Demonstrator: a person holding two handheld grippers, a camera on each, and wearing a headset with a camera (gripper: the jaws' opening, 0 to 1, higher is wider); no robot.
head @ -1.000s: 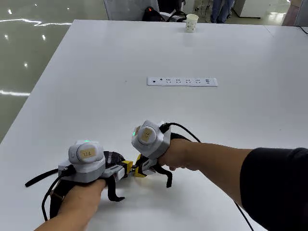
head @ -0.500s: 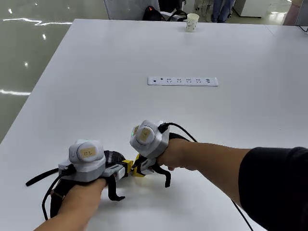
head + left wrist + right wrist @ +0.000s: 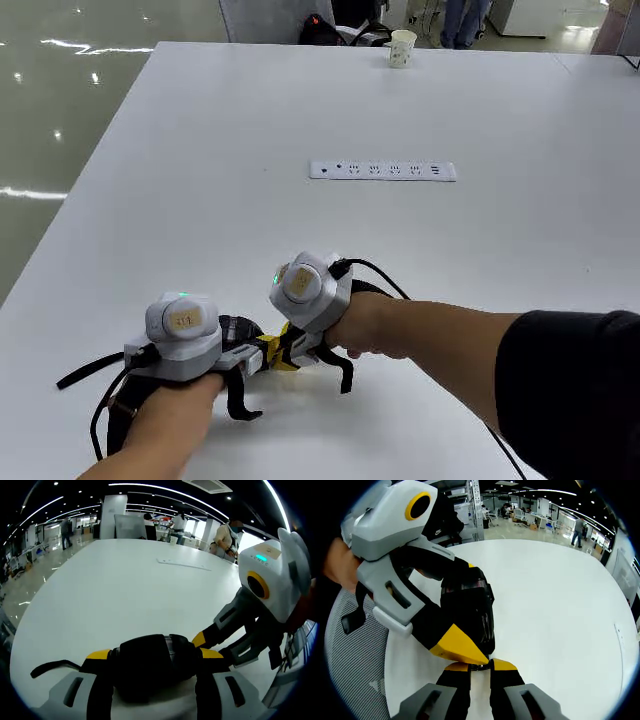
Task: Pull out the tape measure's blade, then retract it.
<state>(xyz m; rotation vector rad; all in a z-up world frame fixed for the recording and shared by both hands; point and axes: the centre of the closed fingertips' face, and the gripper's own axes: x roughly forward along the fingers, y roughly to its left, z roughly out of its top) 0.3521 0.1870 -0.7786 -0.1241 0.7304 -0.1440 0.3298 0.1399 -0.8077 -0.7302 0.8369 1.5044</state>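
- Grips the black round plastic tape measure [image 3: 469, 607] in the left tool [image 3: 153, 655], with the yellow-tipped jaws pressed against opposite sides of the case.
- Holds the case low over the near part of the white tabletop [image 3: 200, 200]; cannot tell whether it touches the surface.
- Pinches a small dark blade hook [image 3: 481, 668] at the case's mouth with the right tool [image 3: 481, 665], jaws drawn almost together around it.
- Sets the right tool's tips just beside the case, right up against the left tool's yellow tip.
- Points the two tools at each other in the head view, with a hand behind each.
- Has a flat white power strip [image 3: 383, 171] lying mid-tabletop, well apart from both tools, and a white paper cup [image 3: 401, 47] upright near the far edge.
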